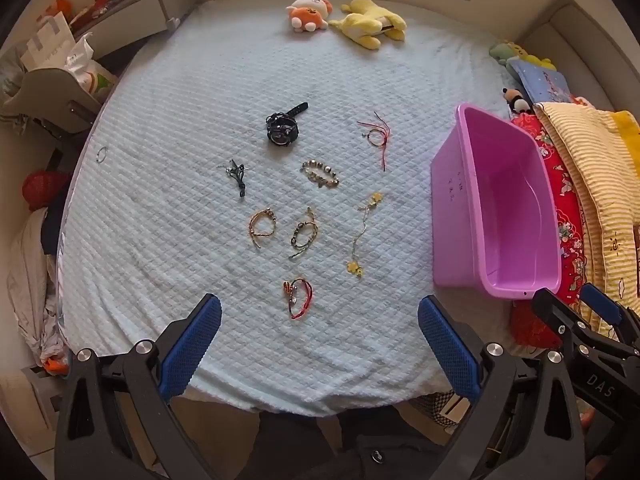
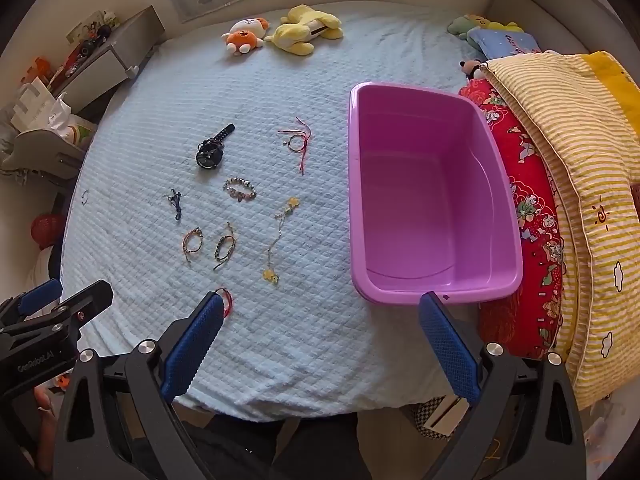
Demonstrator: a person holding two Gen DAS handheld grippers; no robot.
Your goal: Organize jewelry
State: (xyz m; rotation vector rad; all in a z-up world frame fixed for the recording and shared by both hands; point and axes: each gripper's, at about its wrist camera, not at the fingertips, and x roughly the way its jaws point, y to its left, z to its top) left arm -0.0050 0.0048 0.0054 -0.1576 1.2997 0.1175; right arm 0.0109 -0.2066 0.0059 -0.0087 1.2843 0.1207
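Note:
Several pieces of jewelry lie spread on a light blue bed cover (image 1: 180, 120): a black watch (image 1: 282, 130), a beaded bracelet (image 1: 320, 174), a red cord bracelet (image 1: 298, 298), a yellow flower chain (image 1: 362, 232), two woven bracelets (image 1: 262, 226) and a red string bracelet (image 1: 378, 136). An empty purple tub (image 2: 428, 196) stands to their right. My left gripper (image 1: 320, 344) is open and empty above the bed's near edge, just short of the red cord bracelet. My right gripper (image 2: 320, 344) is open and empty, near the tub's front rim (image 2: 400, 302).
Plush toys (image 1: 348, 18) lie at the far end of the bed. A red pillow (image 2: 528, 216) and striped yellow blanket (image 2: 580, 184) lie right of the tub. A small ring-like bracelet (image 1: 102, 155) lies near the bed's left edge. Shelves and bags (image 1: 60, 64) stand left.

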